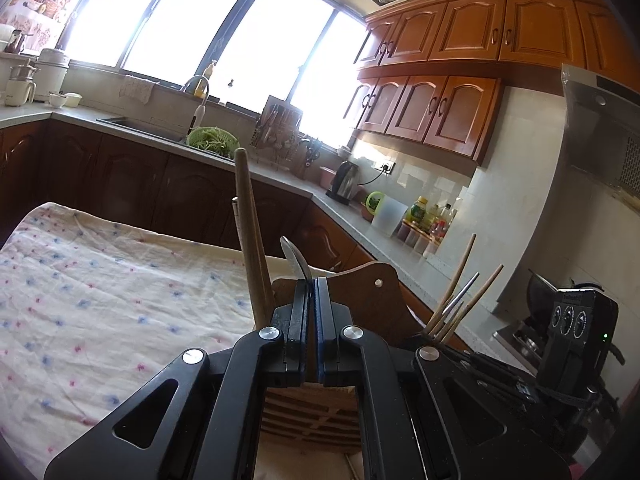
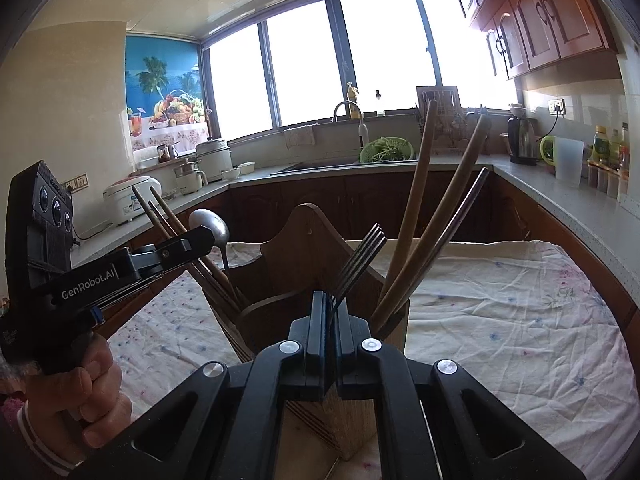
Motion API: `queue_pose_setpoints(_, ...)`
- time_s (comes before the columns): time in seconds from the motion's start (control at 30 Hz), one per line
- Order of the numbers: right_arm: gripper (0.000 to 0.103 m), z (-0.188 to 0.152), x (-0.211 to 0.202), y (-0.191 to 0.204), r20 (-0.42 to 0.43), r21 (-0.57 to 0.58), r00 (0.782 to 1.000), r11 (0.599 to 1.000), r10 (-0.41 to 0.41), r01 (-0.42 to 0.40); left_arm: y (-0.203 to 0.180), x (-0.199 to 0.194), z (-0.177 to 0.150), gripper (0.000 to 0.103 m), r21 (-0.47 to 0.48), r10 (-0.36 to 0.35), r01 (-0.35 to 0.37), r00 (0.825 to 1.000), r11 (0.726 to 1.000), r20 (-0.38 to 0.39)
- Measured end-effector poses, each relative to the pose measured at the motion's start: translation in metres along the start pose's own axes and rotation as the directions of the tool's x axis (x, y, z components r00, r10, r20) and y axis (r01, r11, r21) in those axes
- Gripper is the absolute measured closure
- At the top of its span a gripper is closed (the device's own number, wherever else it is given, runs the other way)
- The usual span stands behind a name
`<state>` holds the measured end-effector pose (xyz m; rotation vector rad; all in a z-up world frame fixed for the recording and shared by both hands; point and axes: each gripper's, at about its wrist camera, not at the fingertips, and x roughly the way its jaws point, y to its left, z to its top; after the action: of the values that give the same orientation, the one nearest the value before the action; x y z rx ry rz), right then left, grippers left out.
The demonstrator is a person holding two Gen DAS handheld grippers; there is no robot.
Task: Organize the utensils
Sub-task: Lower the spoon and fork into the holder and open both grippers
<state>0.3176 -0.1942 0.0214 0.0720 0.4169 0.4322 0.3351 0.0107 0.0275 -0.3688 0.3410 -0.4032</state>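
The left gripper (image 1: pixel 311 292) clamps a spoon (image 1: pixel 298 262) and the right gripper (image 2: pixel 327 308) a fork (image 2: pixel 358 266), both over the wooden utensil holder (image 2: pixel 296 248) at frame centre. Wooden handles (image 2: pixel 416 196) and chopsticks (image 2: pixel 180 232) crowd it; the holder's base is hidden behind the grippers.

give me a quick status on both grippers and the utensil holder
Left gripper shut on spoon. Right gripper shut on fork. Both over wooden holder. Nothing blocking.

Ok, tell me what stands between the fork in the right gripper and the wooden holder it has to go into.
Nothing visible stands between them. The right gripper is shut on the fork, directly above the wooden holder. Three long handles already lean in the right-hand compartment, and chopsticks and a ladle sit at the left; the space near the fork looks free.
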Motion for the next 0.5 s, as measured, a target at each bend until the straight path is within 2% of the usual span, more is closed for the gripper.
queue_pose_setpoints(0.27, 0.100, 0.0031, 0.0003, -0.0034, -0.016, 0.031, 1.000, 0.999, 0.011, -0.010, 0.0031, 0.0003, 0.0003, 0.101, -0.009, 0.014, -0.015, 1.000, 1.000, -0.026)
queue_pose_setpoints(0.37, 0.095, 0.0031, 0.0006, -0.0057, -0.022, 0.051, 1.000, 0.998, 0.021, -0.019, 0.0043, -0.0010, 0.0003, 0.101, -0.019, 0.023, -0.023, 0.999, 1.000, -0.031)
queue_pose_setpoints(0.5, 0.094, 0.0021, -0.0008, -0.0090, -0.031, 0.074, 0.999, 0.997, 0.026, -0.023, 0.0050, -0.0025, 0.0009, 0.100, -0.028, 0.028, -0.029, 0.999, 0.999, -0.041)
